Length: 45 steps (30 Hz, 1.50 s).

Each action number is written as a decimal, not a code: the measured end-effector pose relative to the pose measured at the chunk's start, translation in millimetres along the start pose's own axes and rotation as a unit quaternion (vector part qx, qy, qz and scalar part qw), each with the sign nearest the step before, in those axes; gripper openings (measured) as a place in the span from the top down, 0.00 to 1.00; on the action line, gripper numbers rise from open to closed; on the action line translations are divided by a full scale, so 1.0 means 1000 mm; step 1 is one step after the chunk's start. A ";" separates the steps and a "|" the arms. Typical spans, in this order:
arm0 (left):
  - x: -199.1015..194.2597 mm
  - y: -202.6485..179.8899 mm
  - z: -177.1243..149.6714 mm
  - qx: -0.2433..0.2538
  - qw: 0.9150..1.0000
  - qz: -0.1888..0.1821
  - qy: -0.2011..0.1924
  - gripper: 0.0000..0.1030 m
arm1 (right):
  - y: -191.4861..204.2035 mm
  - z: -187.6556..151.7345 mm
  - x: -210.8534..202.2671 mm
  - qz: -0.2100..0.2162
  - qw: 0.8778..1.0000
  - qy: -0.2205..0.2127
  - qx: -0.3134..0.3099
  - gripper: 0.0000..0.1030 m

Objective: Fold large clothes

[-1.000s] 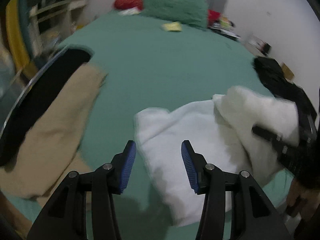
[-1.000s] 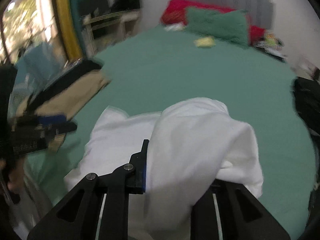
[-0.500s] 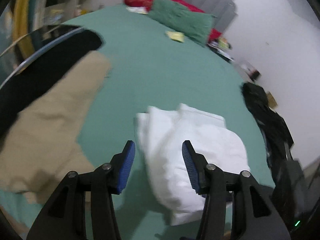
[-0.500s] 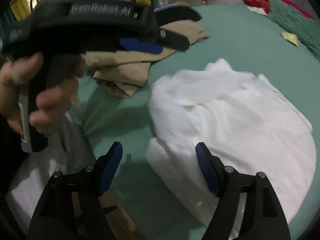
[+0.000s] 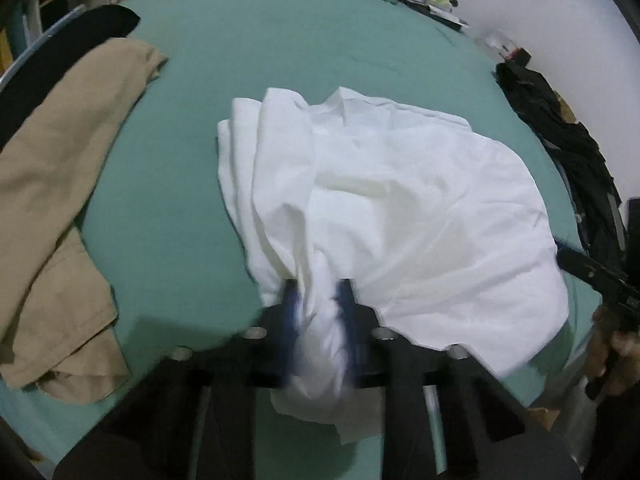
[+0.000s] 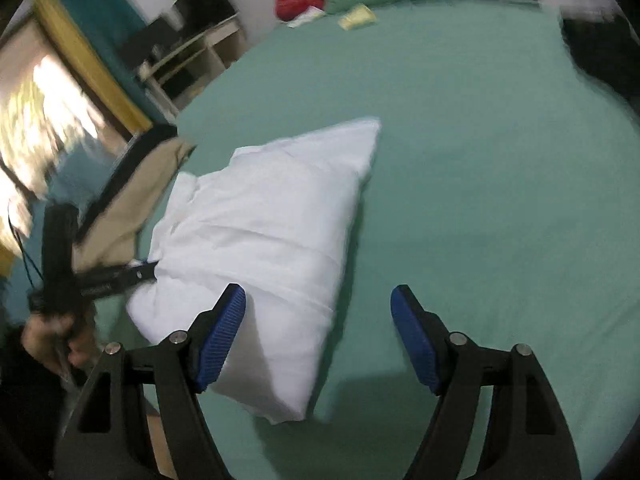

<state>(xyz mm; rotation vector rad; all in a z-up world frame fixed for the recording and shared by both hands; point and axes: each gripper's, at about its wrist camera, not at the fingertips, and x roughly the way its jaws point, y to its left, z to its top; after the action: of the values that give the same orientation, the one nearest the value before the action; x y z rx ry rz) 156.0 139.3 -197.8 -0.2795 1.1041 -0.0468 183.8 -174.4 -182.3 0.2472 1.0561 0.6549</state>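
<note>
Our left gripper has just been closing, and its blue pads now pinch a bunched edge of the white garment between them. From this pinch the cloth fans out ahead of the fingers and to their right, lying loosely folded on the green bed sheet.

Our right gripper has its fingers spread wide with nothing between them. The near corner of the garment lies just beside its left pad; under the gap we see only sheet.

A beige garment lies to the left, well apart.
</note>
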 end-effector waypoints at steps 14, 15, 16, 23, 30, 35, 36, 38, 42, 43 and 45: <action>-0.028 -0.010 -0.028 -0.032 0.999 -0.032 -0.009 0.90 | 0.026 -0.007 0.002 0.049 0.999 0.005 -0.019 0.79; -0.030 -0.016 -0.031 -0.031 0.998 -0.051 -0.003 0.89 | 0.030 0.001 0.000 0.032 0.999 0.004 -0.029 0.79; -0.031 -0.021 -0.034 -0.031 0.997 -0.065 -0.002 0.89 | 0.027 -0.001 -0.009 0.021 0.999 0.005 -0.035 0.79; -0.039 -0.037 -0.034 -0.038 0.996 -0.079 -0.021 0.48 | -0.022 -0.031 -0.034 -0.027 0.999 0.037 -0.021 0.69; -0.023 -0.022 -0.023 -0.089 0.994 -0.061 -0.033 0.35 | -0.026 -0.023 -0.053 -0.019 1.000 -0.008 -0.008 0.53; -0.001 -0.035 -0.022 -0.098 0.990 -0.101 -0.008 0.26 | -0.033 -0.010 -0.057 0.010 0.999 -0.037 0.013 0.48; 0.001 -0.037 -0.022 -0.095 0.989 -0.113 -0.007 0.25 | -0.035 -0.009 -0.050 0.005 0.999 -0.029 0.017 0.48; 0.007 -0.043 -0.020 -0.108 0.980 -0.168 0.005 0.25 | -0.038 -0.009 -0.033 -0.006 1.000 -0.010 0.018 0.48; 0.018 -0.058 -0.018 -0.111 0.969 -0.218 0.018 0.21 | -0.037 -0.012 -0.009 -0.033 0.999 0.013 0.011 0.48; 0.021 -0.067 -0.016 -0.101 0.968 -0.228 0.025 0.21 | -0.035 -0.013 -0.006 -0.038 0.999 0.010 0.007 0.47; 0.026 -0.084 -0.016 -0.079 0.968 -0.236 0.038 0.20 | -0.031 -0.013 -0.004 -0.045 0.999 0.007 0.002 0.45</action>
<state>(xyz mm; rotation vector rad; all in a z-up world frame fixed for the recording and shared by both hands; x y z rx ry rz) 161.8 50.5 -206.7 -0.6866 1.0983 -0.3977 183.2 -203.1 -200.6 0.1975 1.0762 0.5735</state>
